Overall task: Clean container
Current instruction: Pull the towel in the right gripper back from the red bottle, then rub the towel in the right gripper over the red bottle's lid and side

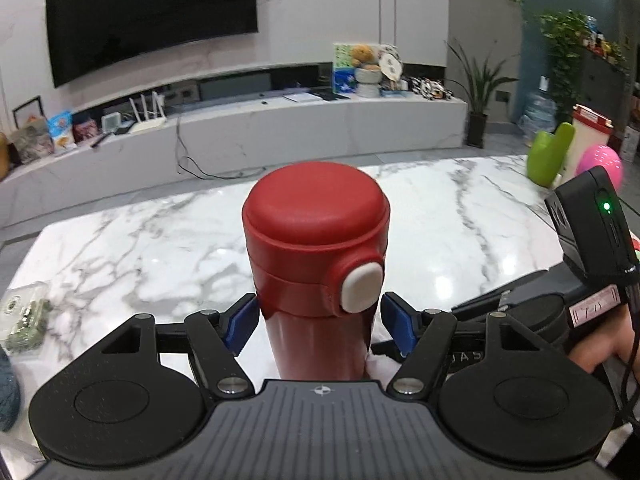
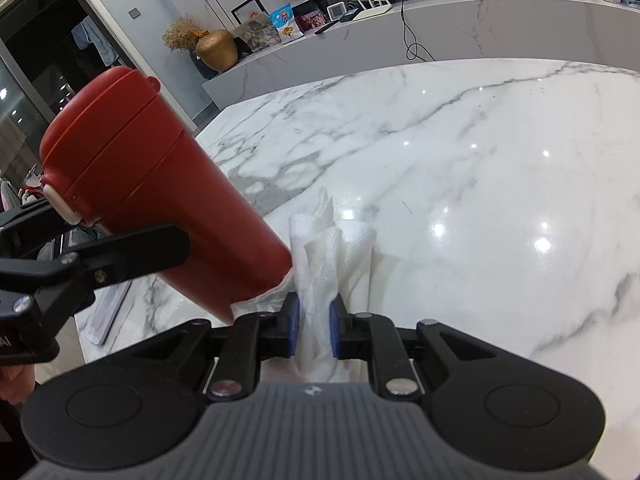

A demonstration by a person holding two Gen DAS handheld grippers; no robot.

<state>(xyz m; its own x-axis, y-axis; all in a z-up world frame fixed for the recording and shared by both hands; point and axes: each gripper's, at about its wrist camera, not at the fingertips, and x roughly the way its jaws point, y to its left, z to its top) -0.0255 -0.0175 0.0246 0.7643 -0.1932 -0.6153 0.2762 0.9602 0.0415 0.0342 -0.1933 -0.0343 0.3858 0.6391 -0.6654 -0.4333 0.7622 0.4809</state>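
The right gripper (image 2: 313, 326) pinches a crumpled white paper towel (image 2: 334, 256) between its blue pads (image 2: 293, 326), near the bottom of the view. The towel touches the base of a red flask (image 2: 160, 200), which tilts up to the left above the white marble table (image 2: 500, 160). The left gripper's black finger (image 2: 120, 254) crosses the flask's body at left.

White, grey-veined marble tabletop (image 1: 460, 216), glossy with lamp reflections. A clear packet of small greenish items (image 1: 26, 316) is seen lying far left of the left tool; a flat pale object (image 2: 108, 312) at the edge.
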